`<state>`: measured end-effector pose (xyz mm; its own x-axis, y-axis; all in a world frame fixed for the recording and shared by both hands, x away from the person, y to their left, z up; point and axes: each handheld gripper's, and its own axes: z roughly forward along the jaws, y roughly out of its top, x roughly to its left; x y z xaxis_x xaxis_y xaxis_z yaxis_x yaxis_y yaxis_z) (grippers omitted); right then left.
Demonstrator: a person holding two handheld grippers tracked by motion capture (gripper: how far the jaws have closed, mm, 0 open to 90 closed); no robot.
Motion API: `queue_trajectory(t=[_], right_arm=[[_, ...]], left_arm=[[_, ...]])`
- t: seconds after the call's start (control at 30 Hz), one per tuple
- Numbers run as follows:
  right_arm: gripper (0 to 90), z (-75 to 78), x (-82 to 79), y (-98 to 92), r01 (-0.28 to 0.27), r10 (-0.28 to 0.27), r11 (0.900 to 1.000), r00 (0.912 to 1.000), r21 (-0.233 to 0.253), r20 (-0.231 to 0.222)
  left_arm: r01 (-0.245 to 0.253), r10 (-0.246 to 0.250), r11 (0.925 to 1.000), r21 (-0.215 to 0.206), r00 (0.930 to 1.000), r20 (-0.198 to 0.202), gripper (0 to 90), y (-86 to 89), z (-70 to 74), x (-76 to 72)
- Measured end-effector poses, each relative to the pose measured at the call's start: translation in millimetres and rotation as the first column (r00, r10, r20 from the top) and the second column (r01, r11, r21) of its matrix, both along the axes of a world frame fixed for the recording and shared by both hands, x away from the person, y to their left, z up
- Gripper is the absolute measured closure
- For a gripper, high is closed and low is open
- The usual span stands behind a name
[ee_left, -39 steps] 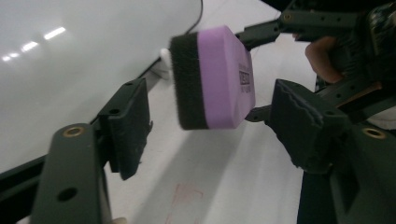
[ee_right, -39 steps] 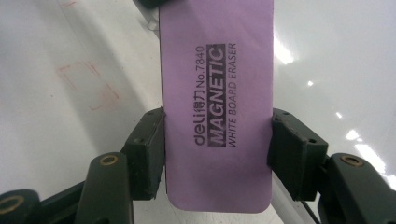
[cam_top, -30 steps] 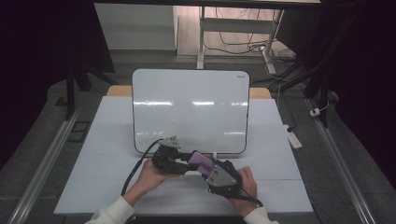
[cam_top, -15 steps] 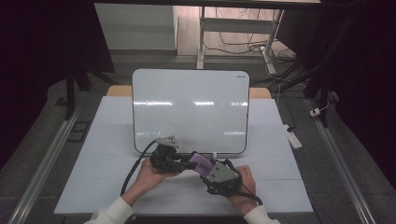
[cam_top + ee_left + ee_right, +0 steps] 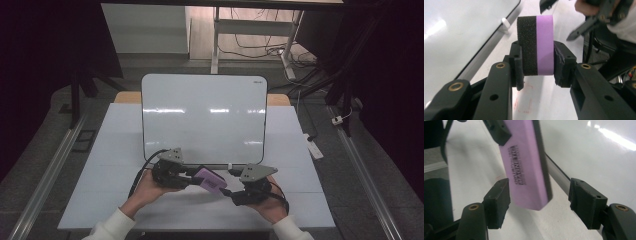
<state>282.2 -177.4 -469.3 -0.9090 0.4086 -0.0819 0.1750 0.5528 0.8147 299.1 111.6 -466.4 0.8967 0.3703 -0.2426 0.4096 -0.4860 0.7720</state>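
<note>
Table layout, high view: board at centre, both grippers low in the frame.

The whiteboard (image 5: pixel 204 117) stands on the table (image 5: pixel 105 165) at frame centre. Below its lower edge, the left gripper (image 5: pixel 187 175) sits lower centre-left, the right gripper (image 5: pixel 231 190) lower centre-right, with the eraser (image 5: pixel 210 179) between them, clear of the board.

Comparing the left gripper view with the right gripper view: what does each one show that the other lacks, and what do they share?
Left gripper view alone: the eraser's end face, black felt layer beside purple body, clamped between the left gripper's fingers, and a small white clip at the whiteboard's edge.

Right gripper view alone: black printed lettering on the eraser's broad purple side, which sits between the right gripper's open fingers, untouched.

Both: the eraser, the whiteboard and the white table.
</note>
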Motion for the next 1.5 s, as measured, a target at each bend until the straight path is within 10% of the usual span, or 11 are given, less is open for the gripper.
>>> queue_trajectory(t=[0.33, 0.77, 0.93, 1.27, 1.37, 1.5], right_arm=[[36.7, 3.3, 15.0, 1.9, -0.117, 0.119, 0.993, 0.9823, 0.024, -0.144], [60.0, -3.7, 17.0, 12.2, -0.263, 0.265, 0.964, 0.9299, 0.042, -0.255], [62.7, -1.7, 15.0, 10.8, -0.245, 0.251, 0.968, 0.9383, 0.053, -0.238], [64.8, 5.5, 12.3, 3.9, -0.088, 0.091, 0.996, 0.9864, 0.030, -0.136], [64.9, 16.9, 14.9, -5.0, 0.031, -0.028, 0.998, 0.9977, 0.049, -0.062], [65.0, 32.1, 18.3, -15.2, 0.152, -0.153, 0.984, 0.9883, 0.090, 0.005]], left_arm=[[0.110, -0.111, 0.9936, 0.026, 0.9927, 0.047, 63.8, -4.0, 0.2, -9.9], [0.198, -0.199, 0.9799, 0.026, 0.9758, 0.090, 63.5, -6.0, 0.5, -15.0], [0.150, -0.150, 0.9886, 0.000, 0.9843, 0.094, 55.1, -5.0, 0.7, -14.7], [-0.023, 0.024, 0.9996, -0.014, 0.9971, 0.073, 22.8, 12.8, 3.3, -18.2], [-0.130, 0.129, 0.9916, 0.002, 0.9897, 0.061, 21.2, 31.6, -0.1, -24.1], [-0.222, 0.222, 0.9750, -0.006, 0.9733, 0.057, 21.0, 52.9, -4.9, -34.2]])
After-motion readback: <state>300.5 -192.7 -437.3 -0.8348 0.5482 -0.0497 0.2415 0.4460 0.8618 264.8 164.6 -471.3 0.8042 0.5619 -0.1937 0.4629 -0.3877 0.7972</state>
